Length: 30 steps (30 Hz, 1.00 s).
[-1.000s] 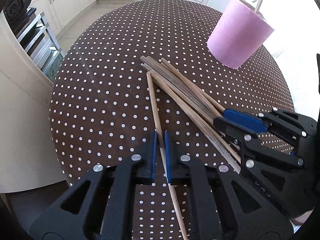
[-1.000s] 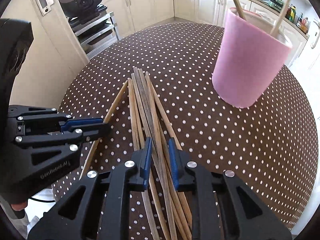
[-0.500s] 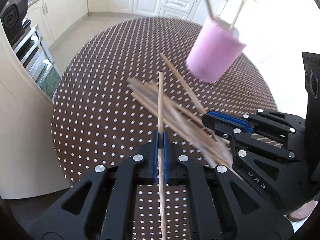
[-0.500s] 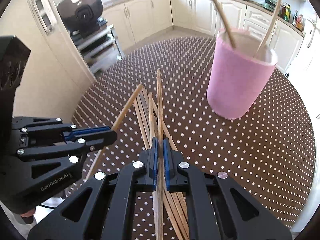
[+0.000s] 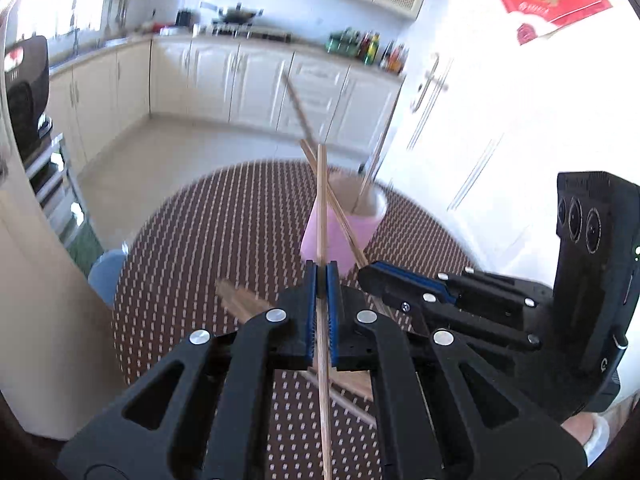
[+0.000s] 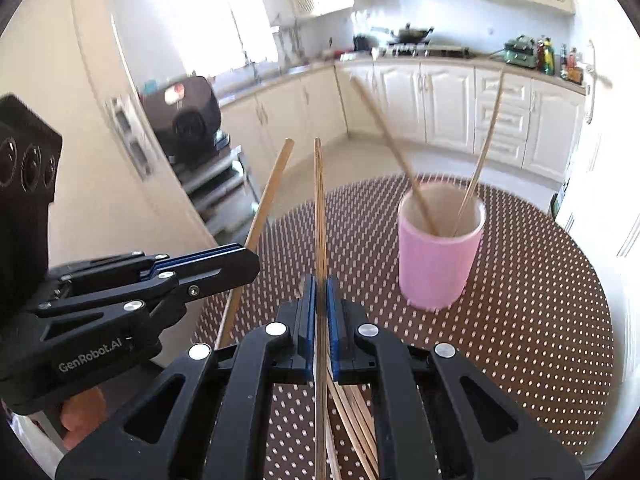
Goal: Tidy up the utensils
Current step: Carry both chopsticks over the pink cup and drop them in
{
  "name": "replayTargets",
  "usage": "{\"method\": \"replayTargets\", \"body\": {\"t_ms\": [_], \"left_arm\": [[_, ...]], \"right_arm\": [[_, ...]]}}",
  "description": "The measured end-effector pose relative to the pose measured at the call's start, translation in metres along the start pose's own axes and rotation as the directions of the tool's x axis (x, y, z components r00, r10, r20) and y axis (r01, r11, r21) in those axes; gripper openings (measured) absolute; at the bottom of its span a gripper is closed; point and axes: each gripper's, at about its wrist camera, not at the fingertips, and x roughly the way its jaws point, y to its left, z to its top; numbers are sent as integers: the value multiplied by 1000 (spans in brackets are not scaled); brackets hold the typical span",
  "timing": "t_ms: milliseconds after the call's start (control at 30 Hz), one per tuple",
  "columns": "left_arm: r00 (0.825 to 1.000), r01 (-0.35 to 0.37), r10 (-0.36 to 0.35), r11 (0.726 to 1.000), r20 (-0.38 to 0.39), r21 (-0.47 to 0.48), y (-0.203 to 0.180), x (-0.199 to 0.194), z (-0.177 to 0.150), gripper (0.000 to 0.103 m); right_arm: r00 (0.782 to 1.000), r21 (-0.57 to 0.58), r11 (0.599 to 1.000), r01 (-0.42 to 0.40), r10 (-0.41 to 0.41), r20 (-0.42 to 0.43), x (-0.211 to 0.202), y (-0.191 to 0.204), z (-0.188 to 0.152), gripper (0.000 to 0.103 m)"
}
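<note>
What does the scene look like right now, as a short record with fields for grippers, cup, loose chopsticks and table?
left gripper: shut on one wooden chopstick, lifted
right gripper: shut on one darker wooden chopstick, lifted
pink cylindrical cup: upright on table, two chopsticks leaning inside
loose chopsticks: several lying in a pile below the grippers
round table with brown white-dotted cloth: carries cup and pile

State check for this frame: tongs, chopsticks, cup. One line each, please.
Left tongs: shut on a chopstick, lifted.
Right tongs: shut on a chopstick, lifted.
Cup: upright on the table, two chopsticks inside.
Loose chopsticks: lying on the table.
</note>
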Motion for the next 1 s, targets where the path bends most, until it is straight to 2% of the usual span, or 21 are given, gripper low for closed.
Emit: {"method": "replayTargets", "body": {"t_ms": [200,433,700,800,967,1000], "left_arm": [[991,-2,-5,999,131,54,-22,1,25,5],[966,26,-44,997,253,72,-34,7,60,5],[913,27,-63,995,404,95,-40,18,89,5],[894,22,-64,995,444,99,-40,26,97,5],[852,15,-70,994,519,110,-42,40,106,5],[849,20,-76,993,523,113,-43,43,108,5]], "right_arm": [[986,35,999,40,-45,163,-17,-7,13,4],[939,68,995,77,-95,332,-22,-26,30,4],[867,82,989,124,-148,476,-15,-52,53,4],[844,96,987,131,-162,512,-10,-61,60,4],[790,102,982,159,-189,583,-4,-72,65,4],[782,98,982,163,-190,594,-4,-72,65,4]]}}
